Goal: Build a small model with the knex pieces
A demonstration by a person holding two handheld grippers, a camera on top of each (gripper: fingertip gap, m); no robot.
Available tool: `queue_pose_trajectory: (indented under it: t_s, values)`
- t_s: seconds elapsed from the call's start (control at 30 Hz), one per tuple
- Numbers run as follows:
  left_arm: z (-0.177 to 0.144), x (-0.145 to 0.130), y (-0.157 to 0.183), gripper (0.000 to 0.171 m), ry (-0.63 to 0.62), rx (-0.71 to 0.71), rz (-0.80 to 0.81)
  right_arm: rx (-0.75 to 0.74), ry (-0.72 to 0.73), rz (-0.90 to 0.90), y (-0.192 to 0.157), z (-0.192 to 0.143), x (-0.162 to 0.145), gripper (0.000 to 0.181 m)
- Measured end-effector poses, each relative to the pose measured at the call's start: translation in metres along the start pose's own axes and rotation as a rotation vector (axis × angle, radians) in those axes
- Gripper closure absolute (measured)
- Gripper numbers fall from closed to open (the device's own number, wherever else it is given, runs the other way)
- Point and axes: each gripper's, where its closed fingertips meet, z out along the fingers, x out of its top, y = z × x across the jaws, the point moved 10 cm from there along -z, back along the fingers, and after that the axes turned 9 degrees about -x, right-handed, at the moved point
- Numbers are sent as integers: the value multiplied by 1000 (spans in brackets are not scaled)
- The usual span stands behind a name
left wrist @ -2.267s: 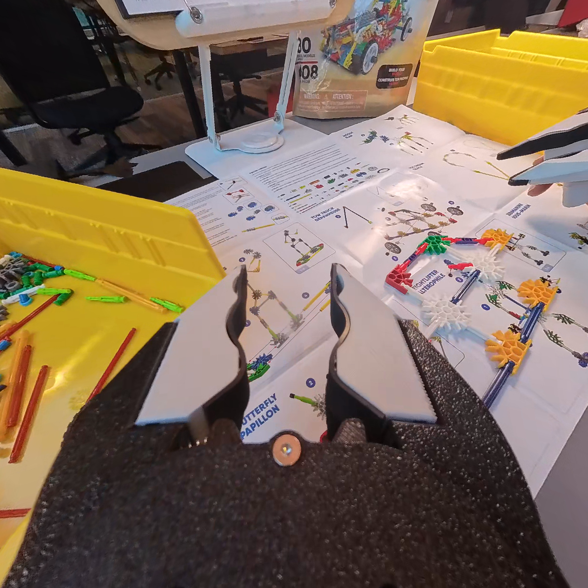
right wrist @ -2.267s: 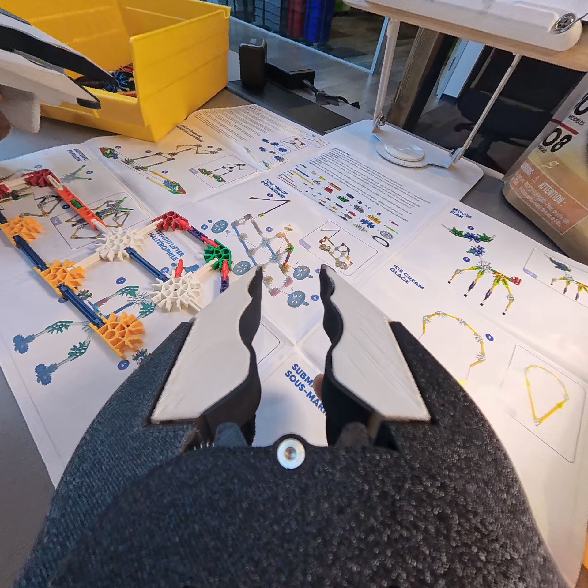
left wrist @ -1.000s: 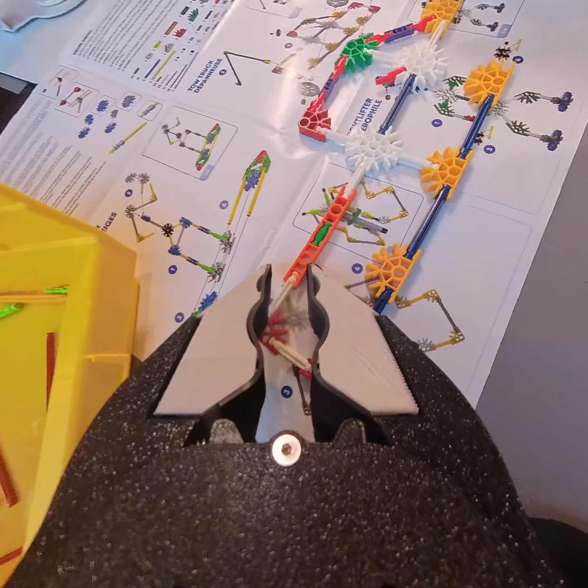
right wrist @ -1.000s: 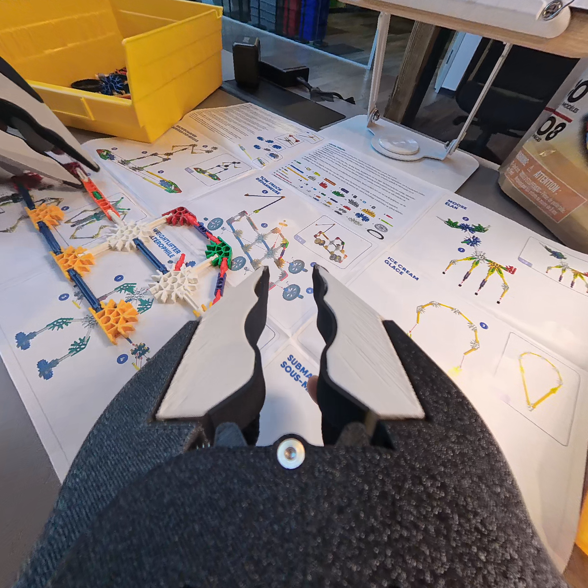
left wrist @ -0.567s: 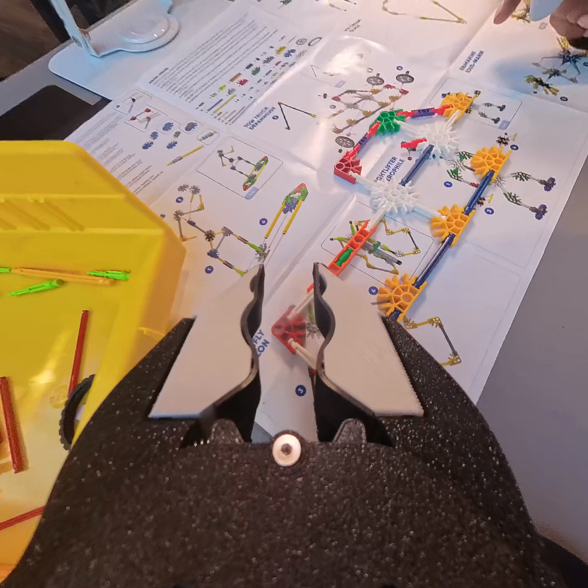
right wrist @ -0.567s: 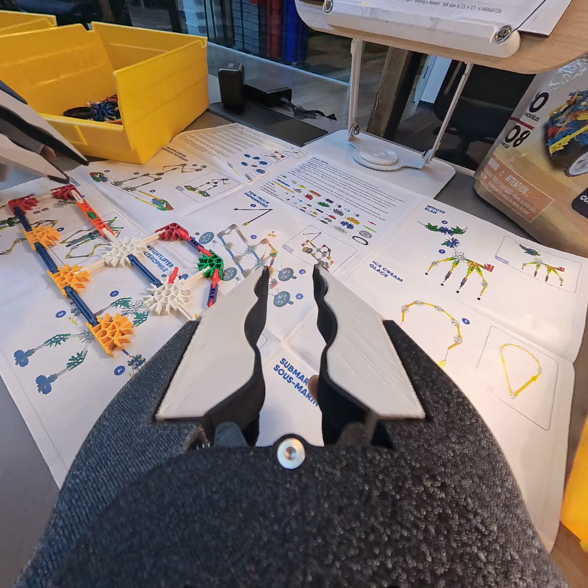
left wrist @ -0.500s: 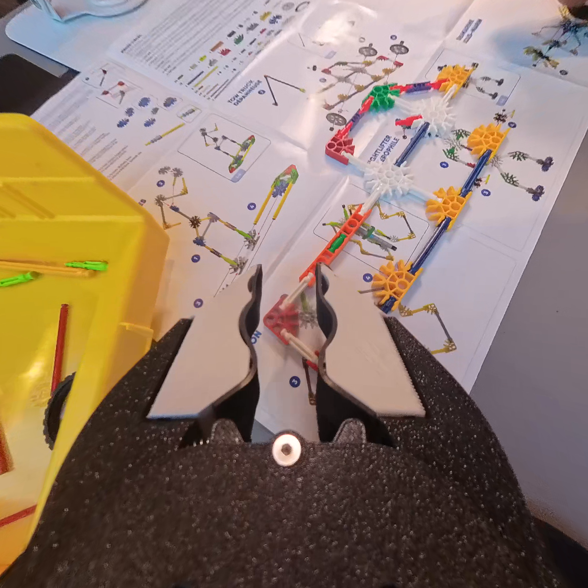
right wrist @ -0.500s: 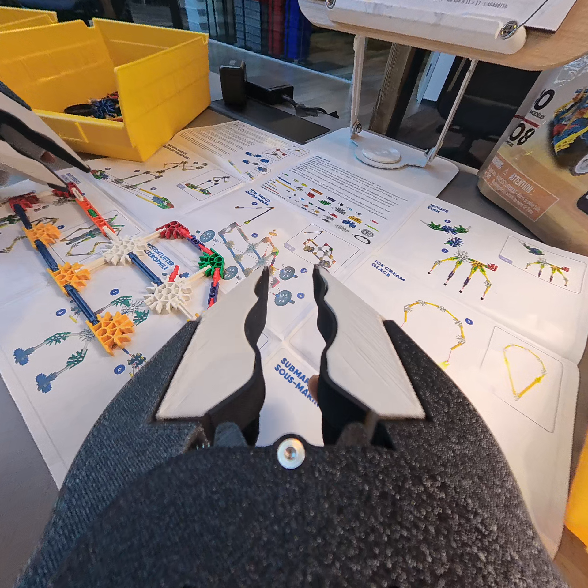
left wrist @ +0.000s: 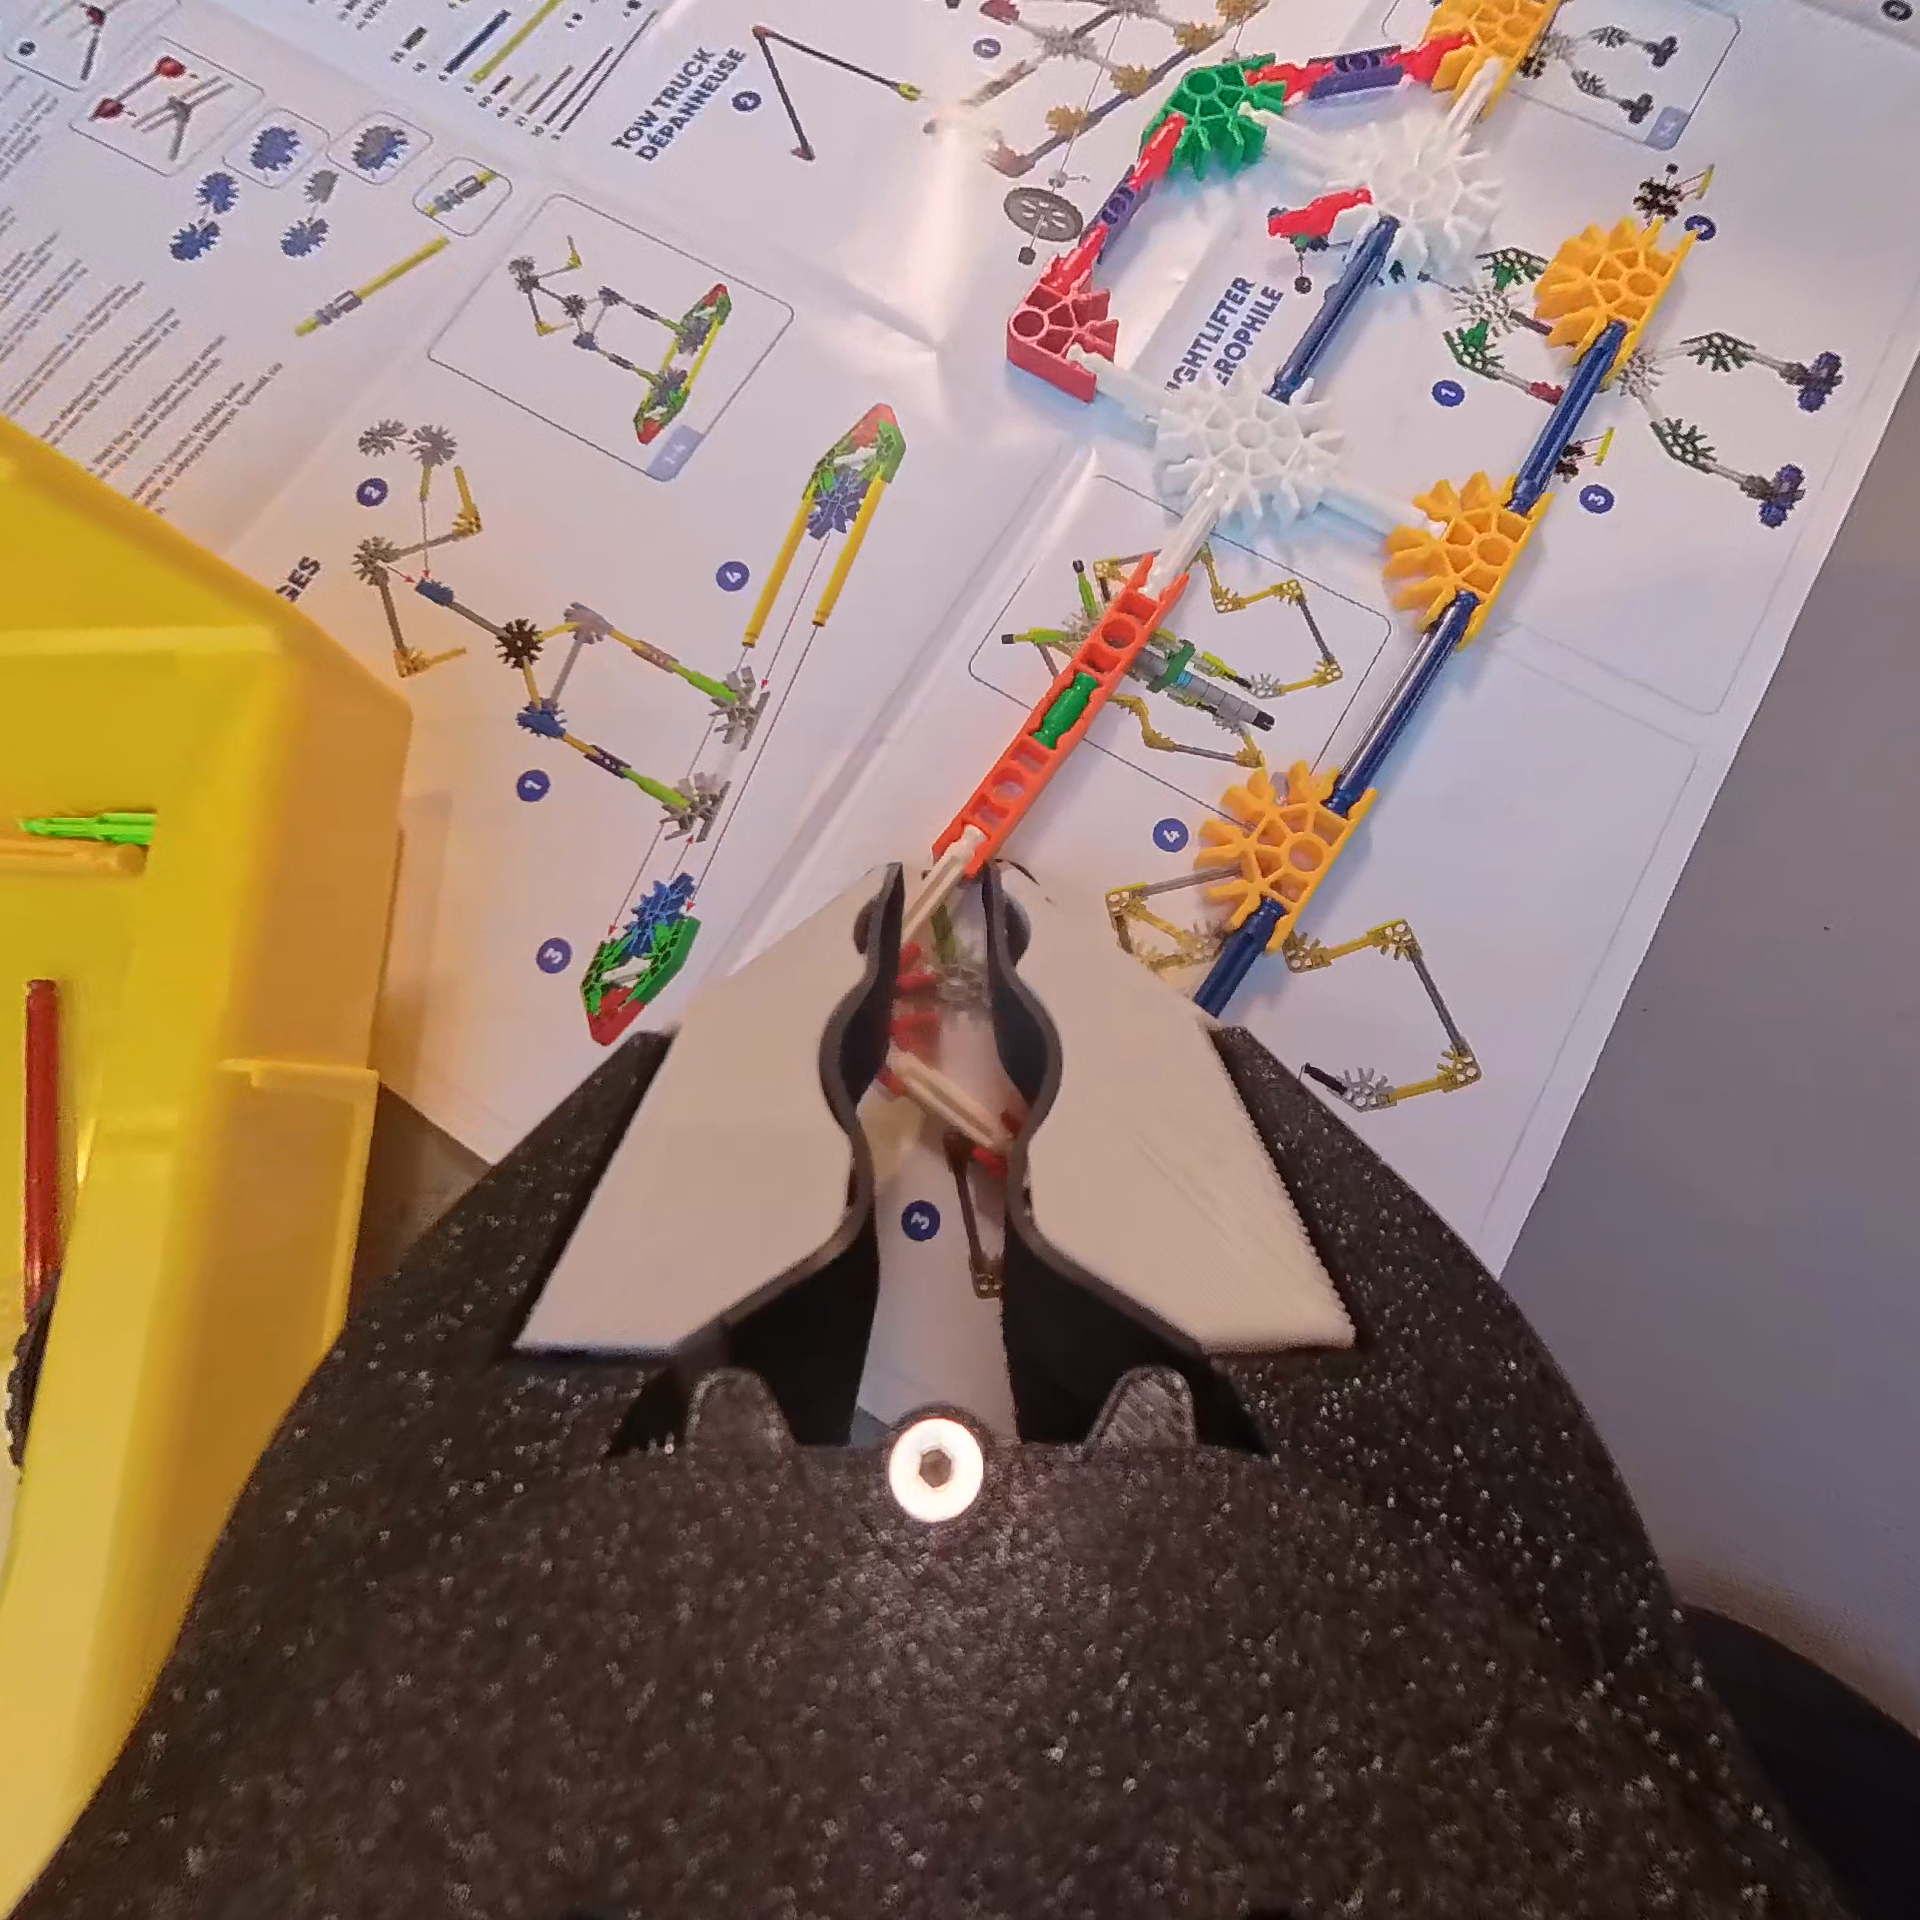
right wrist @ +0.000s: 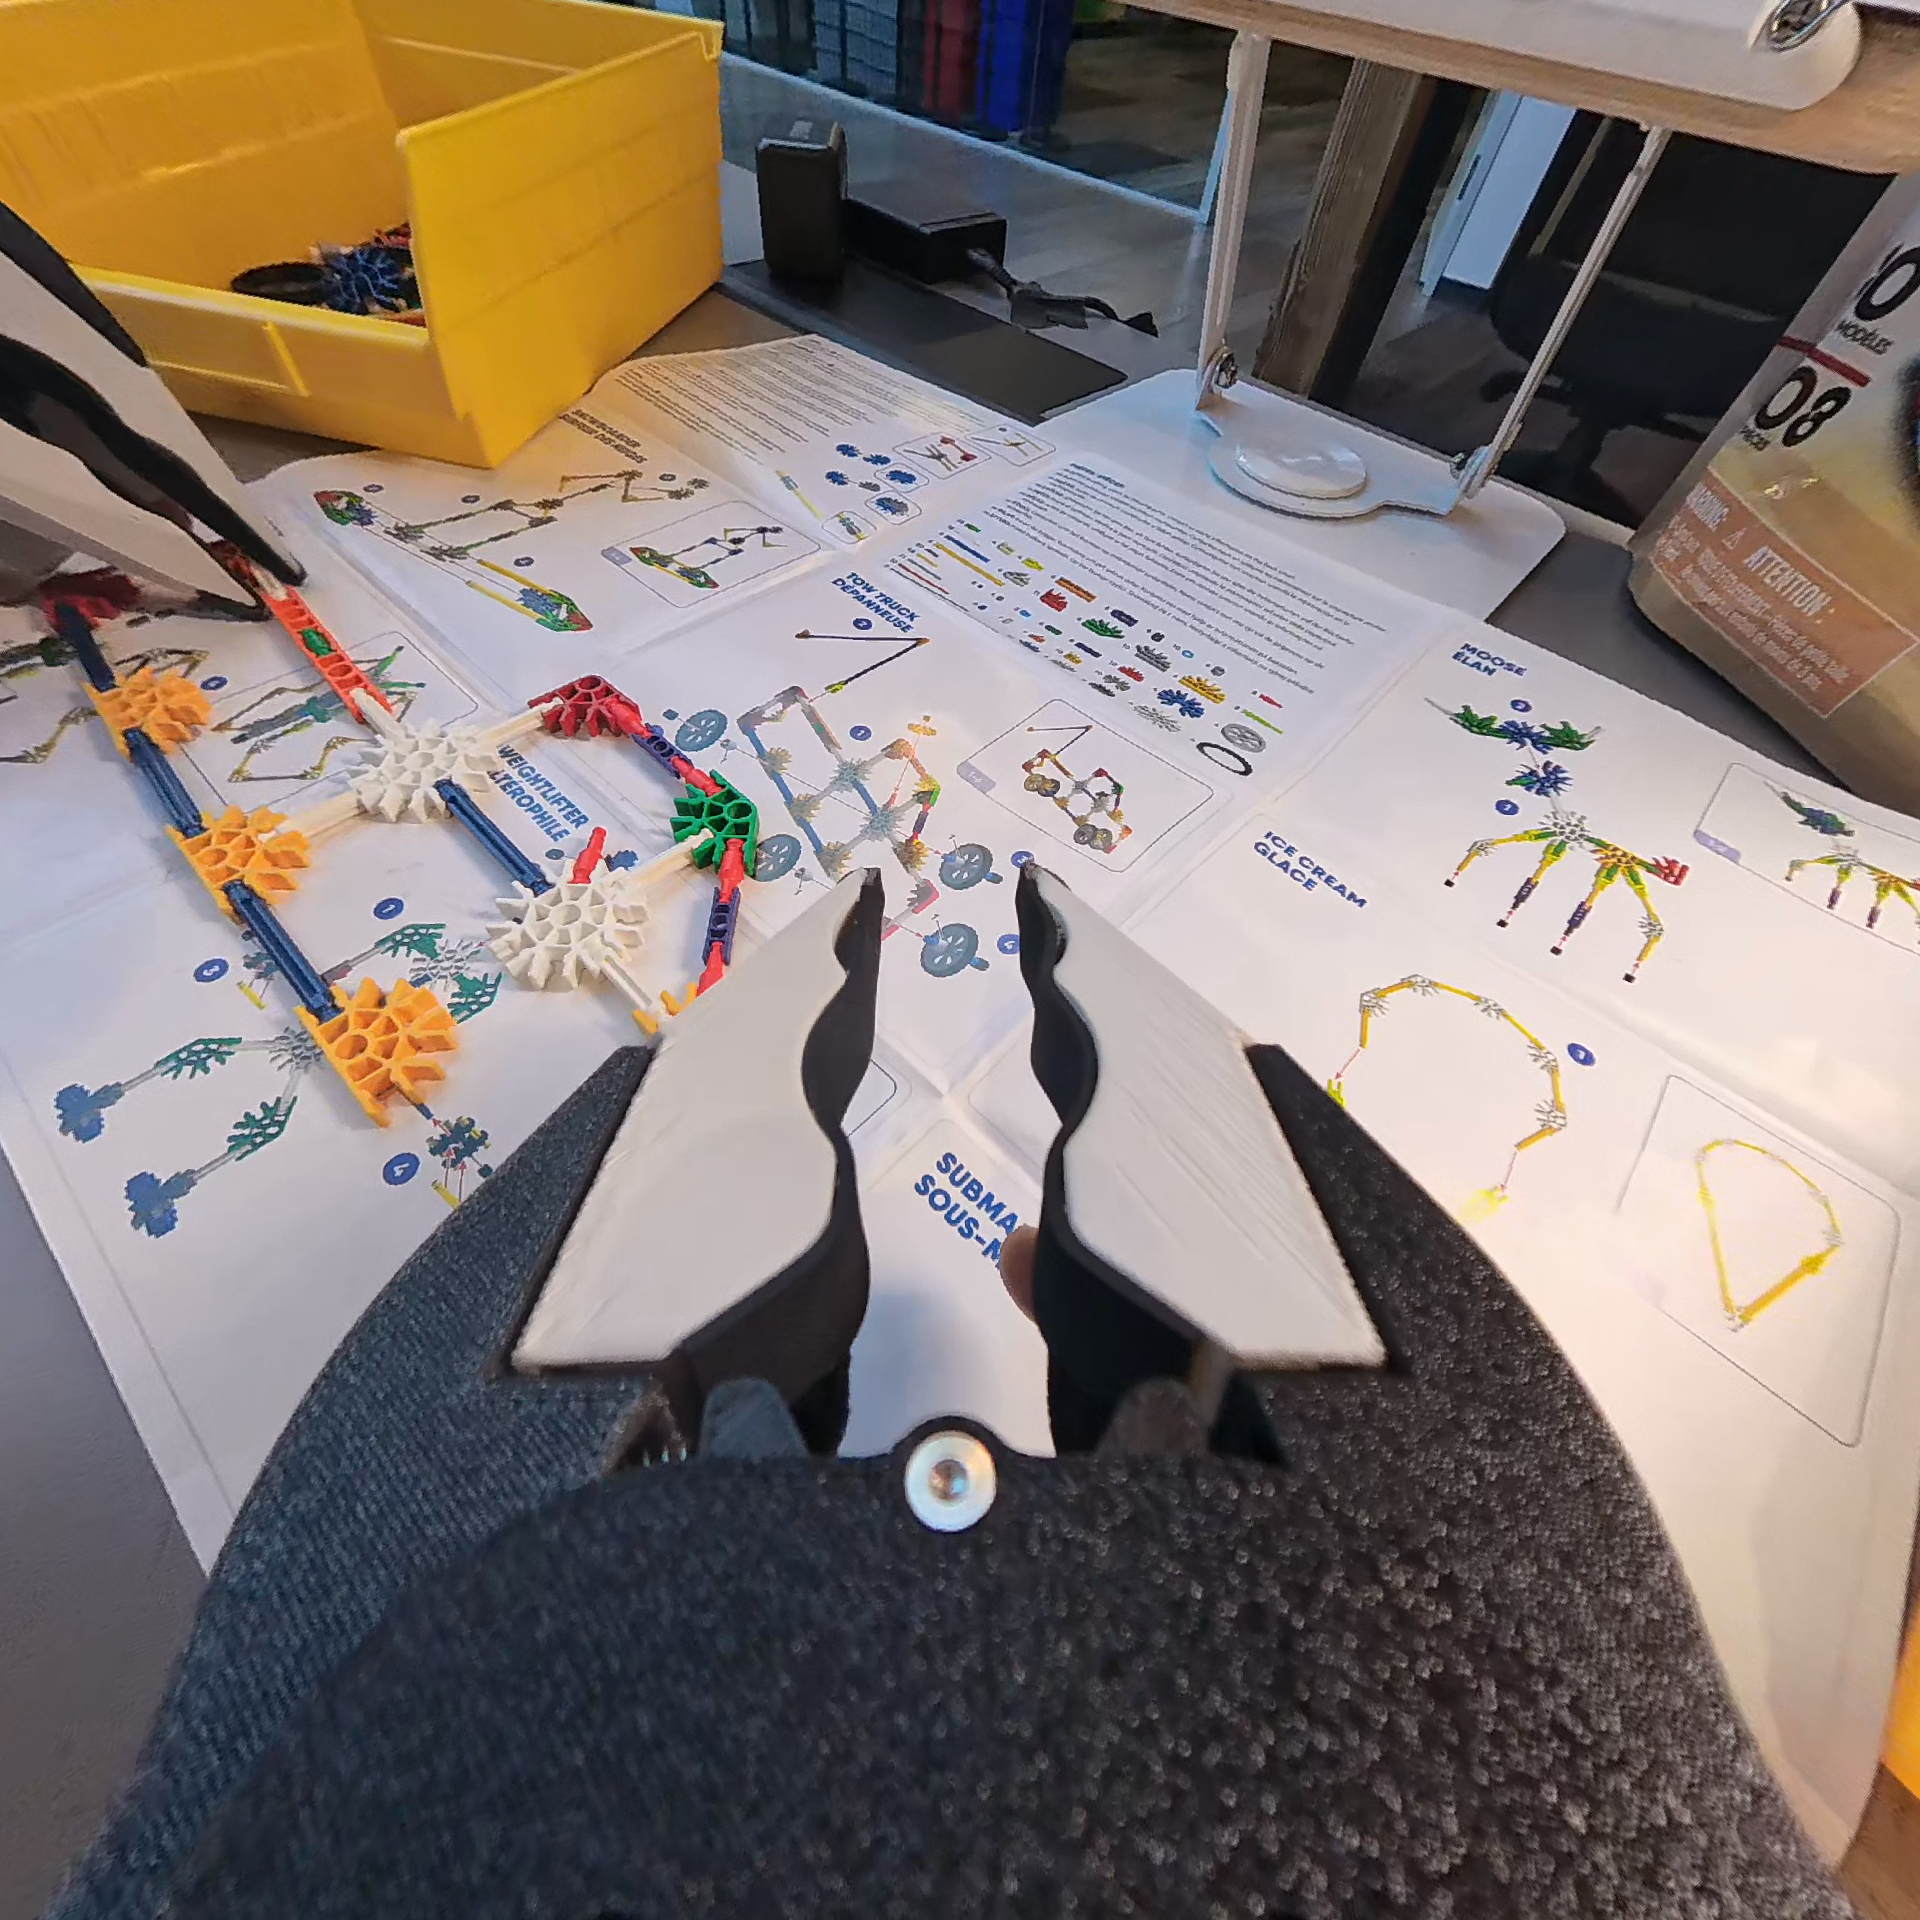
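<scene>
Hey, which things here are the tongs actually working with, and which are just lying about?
In use: left tongs, shut on the near end of the toy frame; right tongs, open, above the instruction sheet.
Lying about: yellow bin, white stand, kit box, black adapter.

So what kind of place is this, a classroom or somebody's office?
Probably an office or lab worktable set up for toy building: yellow plastic parts bins, a big unfolded paper instruction sheet, and dark office chairs behind the white tablet stand.
</scene>
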Motion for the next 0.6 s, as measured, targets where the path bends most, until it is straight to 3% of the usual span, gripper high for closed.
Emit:
queue_pose_trajectory:
  t_s: [0.3, 0.6]
  values:
    - [-5, 2, 2, 158, 50, -44, 2, 9, -4, -1, 0, 0, 0, 157]
    - [-30, 23, -13, 140, 454, 193, -71, 13, -15, 4, 0, 2, -1, 157]
